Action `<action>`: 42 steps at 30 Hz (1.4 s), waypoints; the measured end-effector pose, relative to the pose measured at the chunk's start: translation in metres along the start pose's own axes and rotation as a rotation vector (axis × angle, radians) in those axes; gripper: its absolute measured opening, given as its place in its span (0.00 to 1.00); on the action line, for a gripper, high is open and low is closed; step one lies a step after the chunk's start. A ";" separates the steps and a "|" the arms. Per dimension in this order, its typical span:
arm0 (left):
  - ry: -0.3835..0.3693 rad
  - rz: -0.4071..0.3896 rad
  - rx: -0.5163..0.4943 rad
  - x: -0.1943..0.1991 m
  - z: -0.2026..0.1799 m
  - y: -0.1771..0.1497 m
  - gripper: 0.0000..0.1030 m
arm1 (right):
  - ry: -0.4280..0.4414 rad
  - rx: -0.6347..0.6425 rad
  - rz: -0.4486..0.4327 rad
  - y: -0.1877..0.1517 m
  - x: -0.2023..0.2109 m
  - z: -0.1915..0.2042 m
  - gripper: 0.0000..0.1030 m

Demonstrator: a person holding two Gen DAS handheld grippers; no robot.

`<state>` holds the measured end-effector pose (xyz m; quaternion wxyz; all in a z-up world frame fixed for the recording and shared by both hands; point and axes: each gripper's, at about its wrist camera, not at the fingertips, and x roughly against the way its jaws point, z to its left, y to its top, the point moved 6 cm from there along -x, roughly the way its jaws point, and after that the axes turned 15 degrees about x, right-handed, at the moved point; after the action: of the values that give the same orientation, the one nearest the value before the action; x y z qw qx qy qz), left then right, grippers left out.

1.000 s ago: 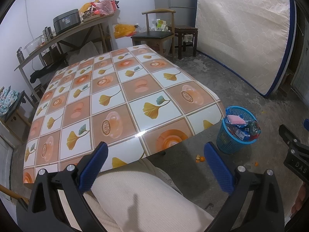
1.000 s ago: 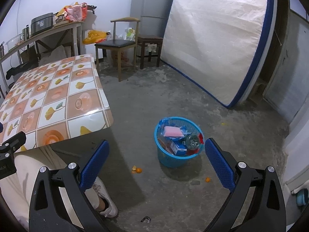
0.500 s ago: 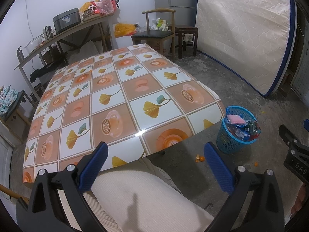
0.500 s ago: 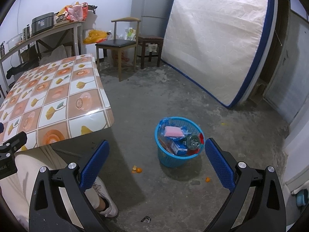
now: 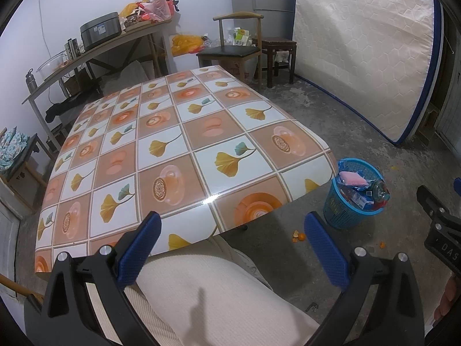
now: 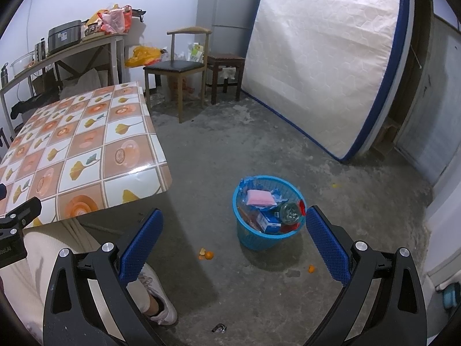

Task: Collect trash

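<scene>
Both tools empty, table bare, scraps left on the floor.

Your left gripper (image 5: 230,245) hangs wide over your lap, facing the patterned table (image 5: 173,144), which carries no trash. Your right gripper (image 6: 232,240) is equally wide, holding nothing, above the concrete floor. Between them lies orange peel (image 6: 206,255); right of it stands the filled blue basket (image 6: 269,210), with another scrap (image 6: 311,268) beyond. I judge the peel is next: reach down, pinch, drop it in.

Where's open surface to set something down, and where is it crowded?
Free: the whole patterned table; concrete floor between table, chair and mattress. Crowded: blue basket, heaped with trash; peel scraps beside it; wall shelf.
</scene>
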<state>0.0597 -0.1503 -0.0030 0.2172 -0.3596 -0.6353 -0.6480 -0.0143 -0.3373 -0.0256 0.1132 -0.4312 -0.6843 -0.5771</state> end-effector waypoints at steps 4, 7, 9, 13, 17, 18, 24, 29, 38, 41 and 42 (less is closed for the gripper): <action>0.000 0.000 0.001 0.000 0.000 0.000 0.95 | 0.003 0.002 -0.001 0.000 0.000 0.000 0.92; 0.000 0.000 0.001 0.000 0.000 0.001 0.95 | 0.001 0.000 -0.002 0.000 0.000 0.000 0.92; 0.000 0.000 0.001 0.000 0.000 0.001 0.95 | 0.001 0.000 -0.001 0.000 0.000 0.000 0.92; 0.000 0.000 0.000 0.000 0.000 0.001 0.95 | 0.001 0.000 -0.002 0.000 0.000 -0.001 0.92; -0.001 0.003 0.002 0.000 0.000 0.001 0.95 | 0.001 0.000 -0.002 0.000 0.000 -0.001 0.92; 0.000 0.005 0.003 -0.001 0.001 0.000 0.95 | 0.001 0.000 -0.004 0.000 0.001 -0.001 0.92; 0.001 0.008 0.005 -0.002 0.001 -0.001 0.95 | 0.003 0.000 -0.004 0.000 0.001 -0.001 0.92; 0.005 0.010 0.010 -0.001 0.001 -0.003 0.95 | 0.002 -0.002 -0.004 0.000 0.001 -0.001 0.92; 0.004 0.011 0.009 -0.002 0.002 -0.001 0.95 | 0.000 0.000 -0.006 0.001 0.001 -0.001 0.92; 0.003 0.010 0.009 -0.002 0.003 -0.002 0.95 | 0.002 0.001 -0.007 0.001 0.001 -0.002 0.92; 0.004 0.011 0.010 -0.001 0.003 -0.002 0.95 | 0.001 0.002 -0.006 0.000 0.001 -0.002 0.92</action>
<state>0.0599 -0.1474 -0.0051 0.2237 -0.3607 -0.6362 -0.6443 -0.0152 -0.3384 -0.0242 0.1121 -0.4291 -0.6859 -0.5770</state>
